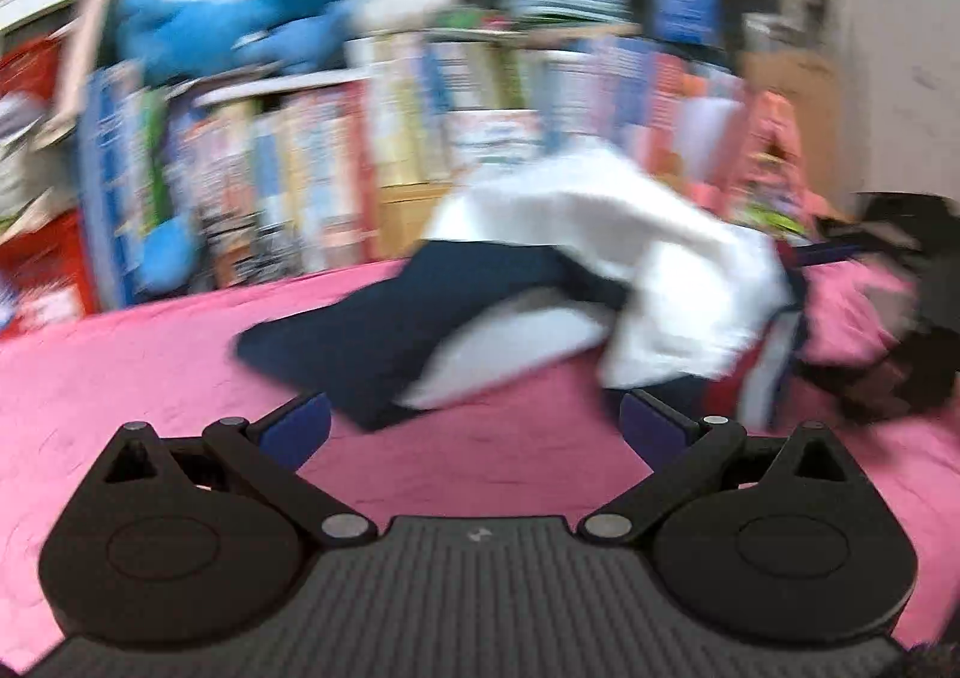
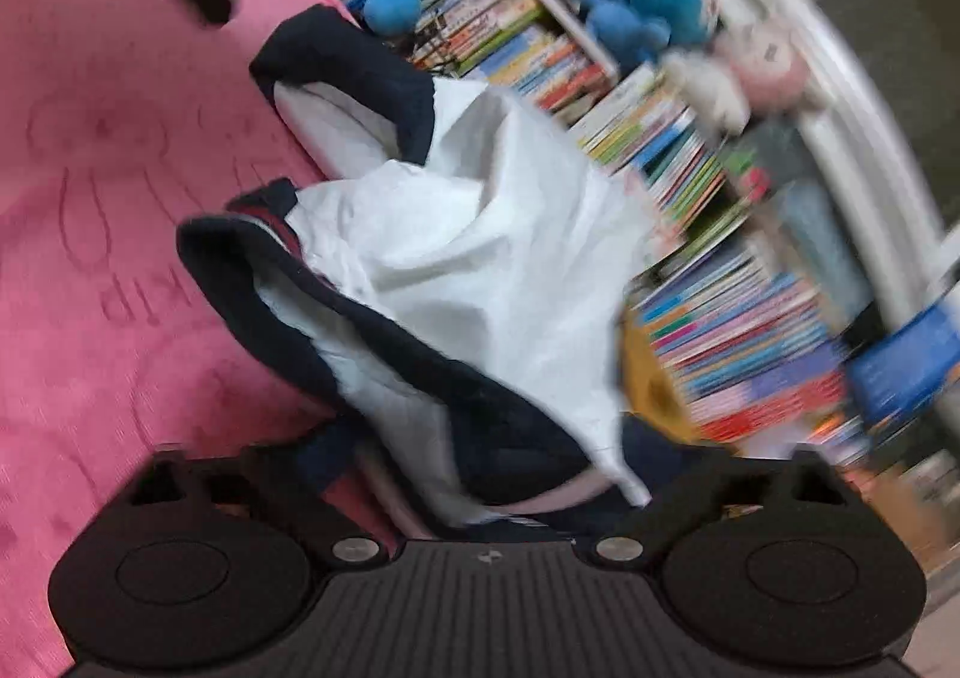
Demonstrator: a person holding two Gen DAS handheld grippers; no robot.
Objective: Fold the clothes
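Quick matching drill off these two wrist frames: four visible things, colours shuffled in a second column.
Things:
1. garment's outer fabric
2. garment's lining
3. bed cover
4. plush toy on the shelf

Colours:
A. bright blue
B. pink
C. white
D. dark navy

Pairs: 1-D, 2-C, 3-B, 4-A
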